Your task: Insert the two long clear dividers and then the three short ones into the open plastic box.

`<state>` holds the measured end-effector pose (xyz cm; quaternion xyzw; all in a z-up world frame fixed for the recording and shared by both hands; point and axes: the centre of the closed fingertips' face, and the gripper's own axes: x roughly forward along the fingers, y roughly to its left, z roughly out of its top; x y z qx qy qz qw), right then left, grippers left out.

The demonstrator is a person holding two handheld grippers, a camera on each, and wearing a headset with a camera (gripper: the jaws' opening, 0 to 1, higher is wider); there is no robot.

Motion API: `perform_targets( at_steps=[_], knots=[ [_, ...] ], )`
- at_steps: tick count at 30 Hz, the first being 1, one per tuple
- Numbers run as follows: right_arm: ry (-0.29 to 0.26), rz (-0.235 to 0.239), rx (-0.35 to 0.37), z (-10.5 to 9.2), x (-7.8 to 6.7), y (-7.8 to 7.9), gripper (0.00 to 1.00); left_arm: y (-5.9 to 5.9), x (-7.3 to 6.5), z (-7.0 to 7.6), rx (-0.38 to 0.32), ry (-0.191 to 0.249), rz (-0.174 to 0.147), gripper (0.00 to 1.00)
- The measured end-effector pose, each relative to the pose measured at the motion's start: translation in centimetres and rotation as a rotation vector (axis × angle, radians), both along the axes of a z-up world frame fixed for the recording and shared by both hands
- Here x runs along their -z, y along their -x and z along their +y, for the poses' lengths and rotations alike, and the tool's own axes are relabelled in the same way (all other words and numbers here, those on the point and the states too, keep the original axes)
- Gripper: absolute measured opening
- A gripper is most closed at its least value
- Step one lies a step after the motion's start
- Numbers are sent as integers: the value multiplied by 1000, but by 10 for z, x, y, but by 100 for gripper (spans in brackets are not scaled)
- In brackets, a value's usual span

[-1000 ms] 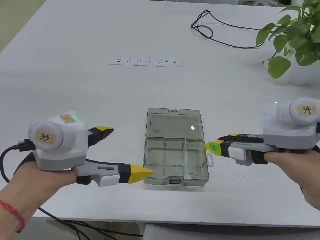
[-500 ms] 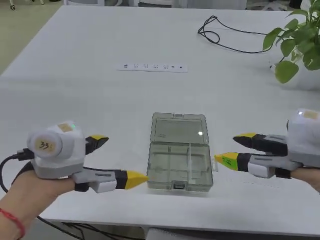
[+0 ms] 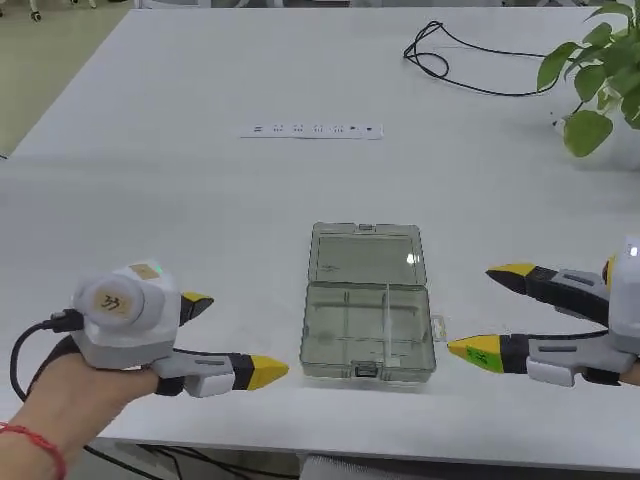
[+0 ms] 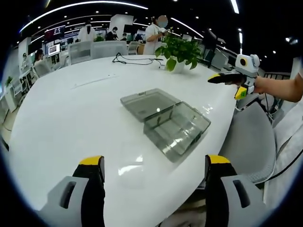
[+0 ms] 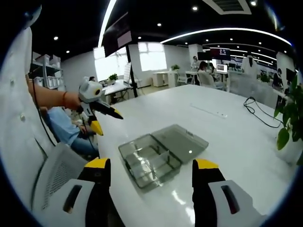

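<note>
The open plastic box (image 3: 330, 366) sits on the white surface (image 3: 200, 200), its lid laid back away from the person. The left gripper (image 3: 235, 335) and right gripper (image 3: 483, 310) flank it about equally near, fingers spread and empty. Clear dividers (image 3: 388, 318) appear seated inside.

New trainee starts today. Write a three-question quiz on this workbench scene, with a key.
1. True or false: the left gripper is shut.
2. The lid of the plastic box is: A shut, B open and lying flat, C missing.
3. What white thing lies on the table beyond the box?
Key: 1 false, its jaws stand apart. 2 B. 3 the power strip.
</note>
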<state>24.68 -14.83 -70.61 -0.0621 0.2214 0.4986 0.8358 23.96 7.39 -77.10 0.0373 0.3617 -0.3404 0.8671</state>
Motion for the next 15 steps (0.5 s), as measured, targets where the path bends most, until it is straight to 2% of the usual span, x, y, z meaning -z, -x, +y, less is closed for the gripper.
perform_targets(
  at_steps=[1, 2, 3, 7, 9, 11, 15],
  knots=[
    [1, -7, -6, -1, 1, 1, 73, 0, 4, 2, -10, -11, 18, 86],
    [1, -11, -8, -2, 2, 1, 74, -1, 5, 2, -7, -14, 10, 85],
    [2, -12, -10, -4, 3, 2, 74, -2, 9, 5, -14, -35, 19, 83],
    [15, -26, -27, -5, 8, 5, 77, -2, 25, 10, -19, -87, 79, 78],
    [28, -37, -48, -5, 11, 8, 78, -4, 31, 11, -18, -107, 94, 76],
    [39, -39, -63, -4, 14, 10, 79, -4, 38, 13, -21, -125, 124, 74],
    [44, -42, -72, -4, 16, 10, 80, -7, 46, 15, -18, -153, 141, 72]
  ],
)
